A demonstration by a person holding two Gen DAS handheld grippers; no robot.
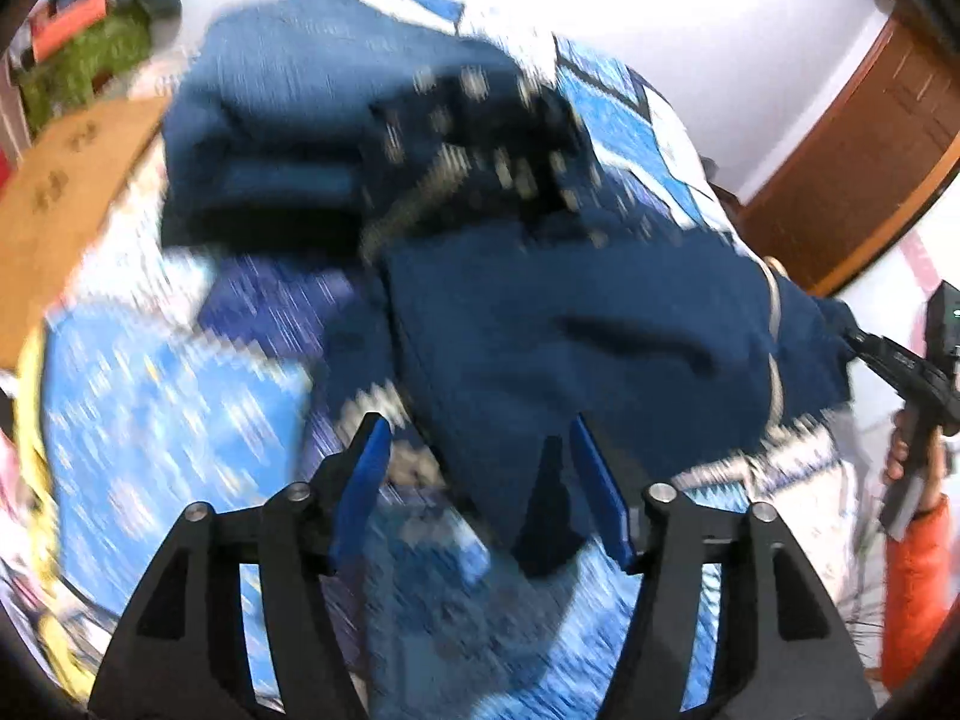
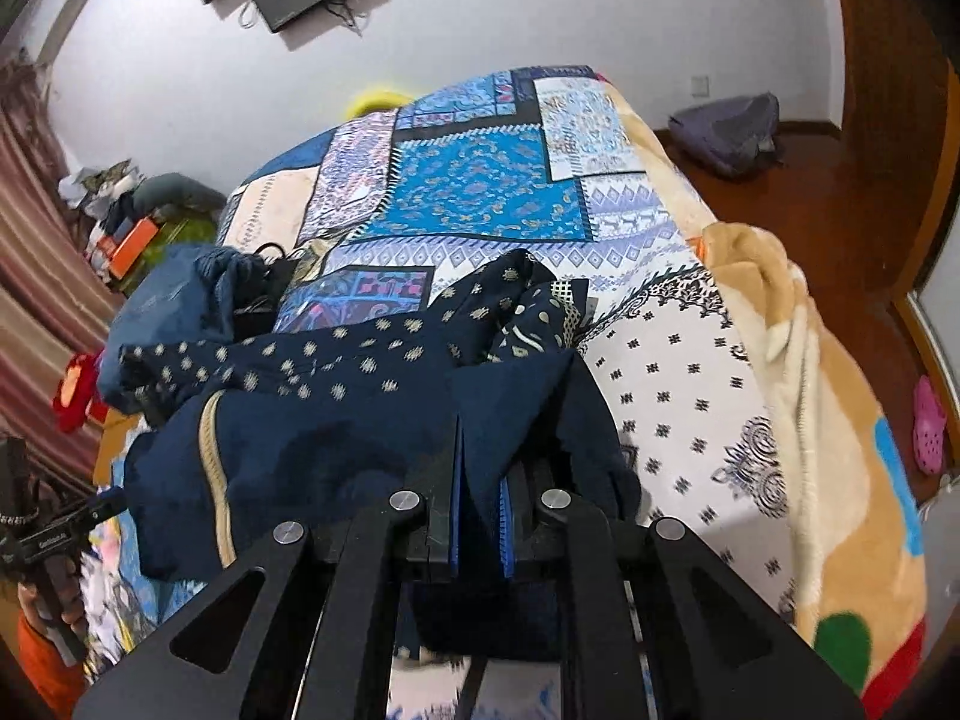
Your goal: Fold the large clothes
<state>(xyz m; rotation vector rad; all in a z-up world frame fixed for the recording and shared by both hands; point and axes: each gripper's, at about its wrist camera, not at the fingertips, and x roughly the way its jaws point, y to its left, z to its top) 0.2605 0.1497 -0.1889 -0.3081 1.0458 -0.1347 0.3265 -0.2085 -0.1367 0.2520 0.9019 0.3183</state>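
Navy garment [image 2: 336, 456] hanging off bed [image 2: 672, 384] near edge. Right gripper [image 2: 480, 516] clenching hem; left gripper [image 1: 474, 480] spread wide, gripping nothing. Risk: one-sided pull bunching cloth, dragging spotted garment [image 2: 336, 360].

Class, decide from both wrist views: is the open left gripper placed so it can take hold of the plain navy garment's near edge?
Probably yes. The left gripper is open, and the plain navy garment hangs a corner down between its fingers with nothing else in between. The right gripper is already shut on that garment's other end.

Both wrist cameras close above patchwork bedspread [image 2: 480, 198], facing each other across shared navy garment [image 1: 570, 348].
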